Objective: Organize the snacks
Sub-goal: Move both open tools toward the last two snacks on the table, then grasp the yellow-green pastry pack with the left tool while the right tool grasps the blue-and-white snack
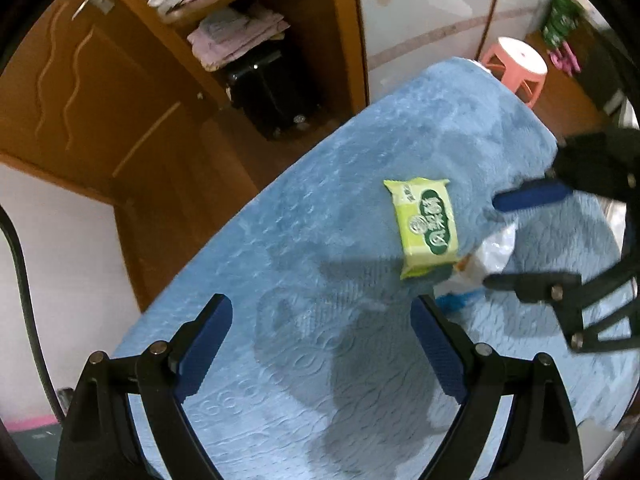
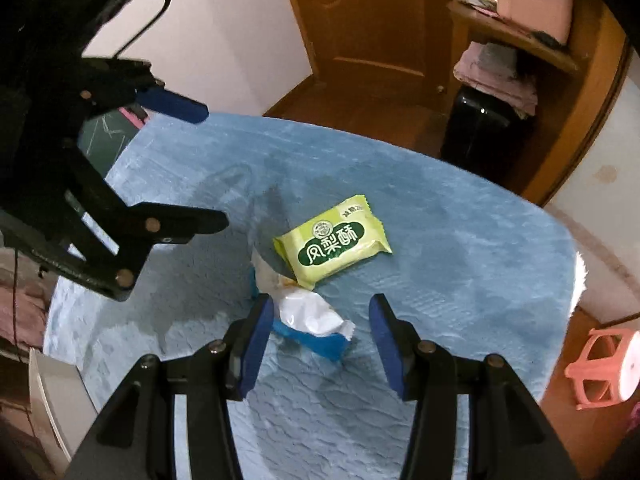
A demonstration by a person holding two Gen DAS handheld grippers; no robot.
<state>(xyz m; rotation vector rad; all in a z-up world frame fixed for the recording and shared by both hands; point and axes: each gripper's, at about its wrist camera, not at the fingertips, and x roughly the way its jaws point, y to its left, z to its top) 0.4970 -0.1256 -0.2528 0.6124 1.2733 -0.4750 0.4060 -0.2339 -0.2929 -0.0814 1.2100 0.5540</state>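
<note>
A yellow-green snack packet [image 1: 427, 225] [image 2: 333, 241] lies on the blue cloth-covered table [image 1: 320, 360] [image 2: 460, 260]. A white and blue snack packet [image 2: 312, 320] [image 1: 486, 258] lies next to it, touching its near corner. My left gripper [image 1: 322, 316] is open and empty above the table, short of the green packet; it also shows in the right wrist view [image 2: 212, 162]. My right gripper [image 2: 320, 312] is open, its fingers on either side of the white packet. It shows in the left wrist view [image 1: 490, 240], open over that packet.
A wooden door [image 1: 80, 92] [image 2: 372, 20] and a shelf unit with folded pink cloth [image 1: 236, 36] [image 2: 496, 72] stand beyond the table. A black case [image 1: 276, 88] sits under the shelves. A pink stool [image 1: 516, 68] [image 2: 604, 364] stands on the floor by the table's end.
</note>
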